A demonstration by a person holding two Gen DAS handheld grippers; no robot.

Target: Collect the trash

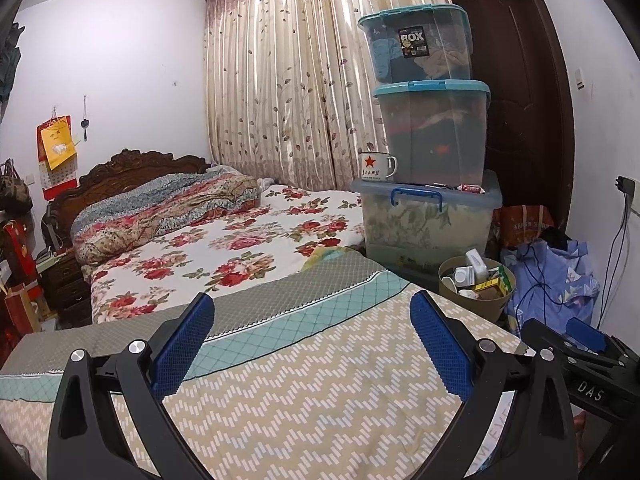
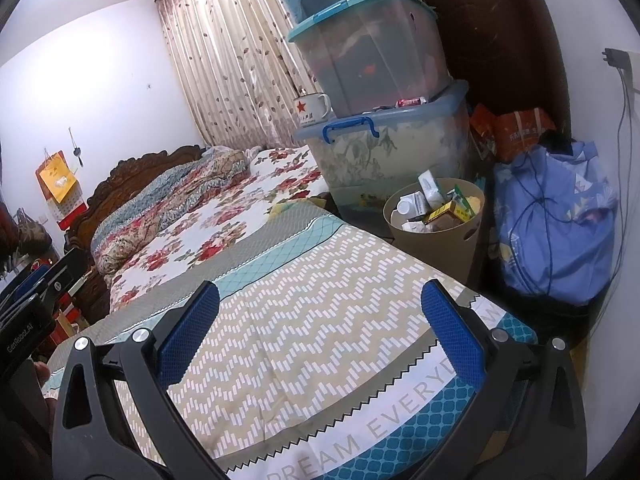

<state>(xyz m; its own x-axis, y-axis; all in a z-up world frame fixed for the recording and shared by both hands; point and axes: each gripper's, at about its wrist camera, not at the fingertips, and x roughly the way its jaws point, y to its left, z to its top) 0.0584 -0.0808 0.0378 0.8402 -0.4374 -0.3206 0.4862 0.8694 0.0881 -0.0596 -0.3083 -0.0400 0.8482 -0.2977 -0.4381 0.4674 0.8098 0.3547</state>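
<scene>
A tan trash bin [image 1: 478, 294] stands on the floor at the bed's foot corner. It holds several cartons and boxes [image 1: 476, 276]. It shows nearer in the right wrist view [image 2: 440, 232], with the trash [image 2: 436, 204] piled to its rim. My left gripper [image 1: 312, 344] is open and empty above the zigzag bedspread [image 1: 300, 392]. My right gripper [image 2: 320, 332] is open and empty over the same bedspread [image 2: 288, 340], left of the bin. The right gripper also shows in the left wrist view [image 1: 580, 340], at the lower right.
Three stacked storage boxes [image 1: 432, 128] stand beside the bed, with a white star mug [image 1: 376, 166] and a small red packet [image 1: 472, 189] on the lowest lid. A blue cloth bag [image 2: 556, 220] with cables sits right of the bin. A folded floral quilt [image 1: 160, 208] lies near the headboard.
</scene>
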